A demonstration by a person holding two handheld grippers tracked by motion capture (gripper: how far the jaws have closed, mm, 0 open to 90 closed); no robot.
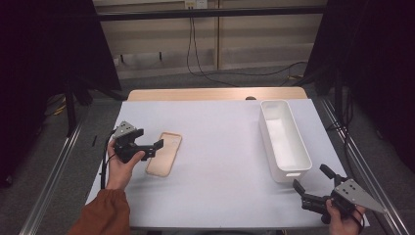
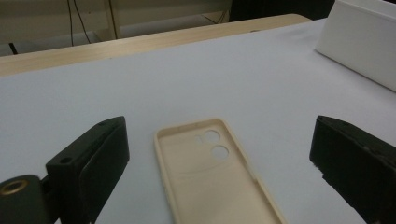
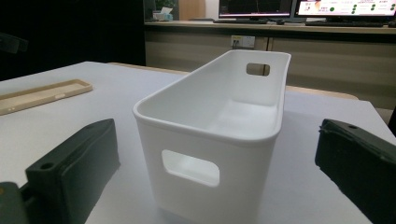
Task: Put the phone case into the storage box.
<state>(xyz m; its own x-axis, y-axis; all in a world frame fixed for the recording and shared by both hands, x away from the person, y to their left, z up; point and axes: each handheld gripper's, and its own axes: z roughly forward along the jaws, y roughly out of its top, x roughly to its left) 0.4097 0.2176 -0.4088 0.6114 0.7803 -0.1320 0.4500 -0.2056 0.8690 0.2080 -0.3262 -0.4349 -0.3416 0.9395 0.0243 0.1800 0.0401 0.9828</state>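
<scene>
A: What is the left gripper (image 1: 147, 142) reaching over?
B: A beige phone case (image 1: 164, 153), lying inside-up toward the left edge of the tabletop (image 1: 220, 147). Its camera cutout has two round holes. The jaws stand wide apart, released, either side of the case without touching it.
A: Any writing on it?
B: None I can read.
A: And further right?
B: A long white plastic bin (image 1: 285, 139) with handle slots, empty, near the right edge. The right gripper (image 1: 313, 188) sits at the near right corner, jaws spread, holding nothing, pointed at the bin's near end.
</scene>
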